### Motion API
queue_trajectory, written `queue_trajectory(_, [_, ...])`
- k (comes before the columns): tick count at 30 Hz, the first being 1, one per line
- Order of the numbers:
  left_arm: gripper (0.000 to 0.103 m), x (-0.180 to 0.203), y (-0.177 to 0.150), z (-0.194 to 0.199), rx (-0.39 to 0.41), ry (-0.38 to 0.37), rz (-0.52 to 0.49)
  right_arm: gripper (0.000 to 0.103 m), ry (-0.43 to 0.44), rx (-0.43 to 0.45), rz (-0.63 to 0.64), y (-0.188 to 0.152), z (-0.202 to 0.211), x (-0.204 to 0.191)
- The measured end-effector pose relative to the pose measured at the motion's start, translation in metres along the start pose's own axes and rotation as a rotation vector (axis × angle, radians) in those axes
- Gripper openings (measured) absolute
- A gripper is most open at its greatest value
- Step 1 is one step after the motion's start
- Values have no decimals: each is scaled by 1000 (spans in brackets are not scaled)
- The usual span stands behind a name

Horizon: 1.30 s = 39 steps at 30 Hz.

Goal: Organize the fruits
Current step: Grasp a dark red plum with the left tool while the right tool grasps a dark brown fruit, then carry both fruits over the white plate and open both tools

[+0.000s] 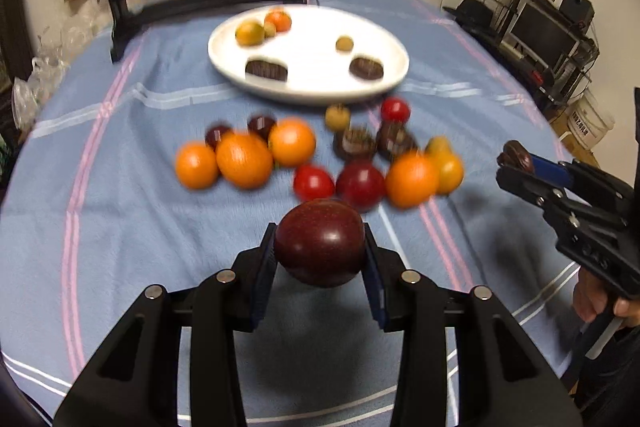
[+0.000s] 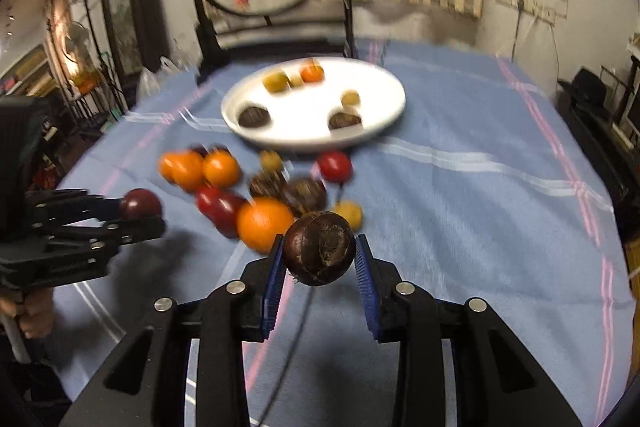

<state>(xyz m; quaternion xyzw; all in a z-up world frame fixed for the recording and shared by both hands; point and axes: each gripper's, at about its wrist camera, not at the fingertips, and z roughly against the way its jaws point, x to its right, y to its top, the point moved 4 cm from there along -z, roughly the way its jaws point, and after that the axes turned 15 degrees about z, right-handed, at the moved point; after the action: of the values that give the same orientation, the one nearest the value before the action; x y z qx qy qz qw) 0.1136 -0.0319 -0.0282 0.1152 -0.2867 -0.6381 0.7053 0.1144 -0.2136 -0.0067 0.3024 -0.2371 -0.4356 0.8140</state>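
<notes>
Left wrist view: the left gripper (image 1: 320, 247) holds a dark red plum (image 1: 320, 242) in its fingers, short of the white plate (image 1: 308, 87).

Right wrist view: the right gripper (image 2: 319, 251) clamps a brown mangosteen (image 2: 320, 247); both should travel level to the plate and release low.

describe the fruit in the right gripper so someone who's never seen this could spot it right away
Start at the white plate on the blue cloth, then come toward the camera past the loose fruit pile to the right gripper. Its blue pads press on a brown fruit, lifted off the cloth. Unlike the smooth, shiny plum in the left gripper, it is dull, rough-skinned and has a dried, hairy tuft.
</notes>
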Motion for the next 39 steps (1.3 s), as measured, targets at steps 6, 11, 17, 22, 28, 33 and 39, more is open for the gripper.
queue_trajectory(6, [38,24,59,14,88,-9,-34,35,-6,98,34,53,3,3])
queue_trajectory(11, [38,25,110,-17,91,19,7,35,18,60,29,86,-46,12])
queue_trajectory(17, [38,19,142,-72,30,54,33,35,62,-45,21,92,-106,15])
queue_trajectory(22, [39,16,154,-109,-9,79,44,35,72,-94,37,91,-137,16])
queue_trajectory(28, [52,12,168,-128,4,84,81,58,49,-102,41,94,-150,20])
queue_trajectory(33, [75,13,170,-93,112,83,82,65,48,-45,0,95,-125,29])
queue_trajectory(39, [80,9,143,-50,120,69,83,68,50,-27,-56,76,-88,35])
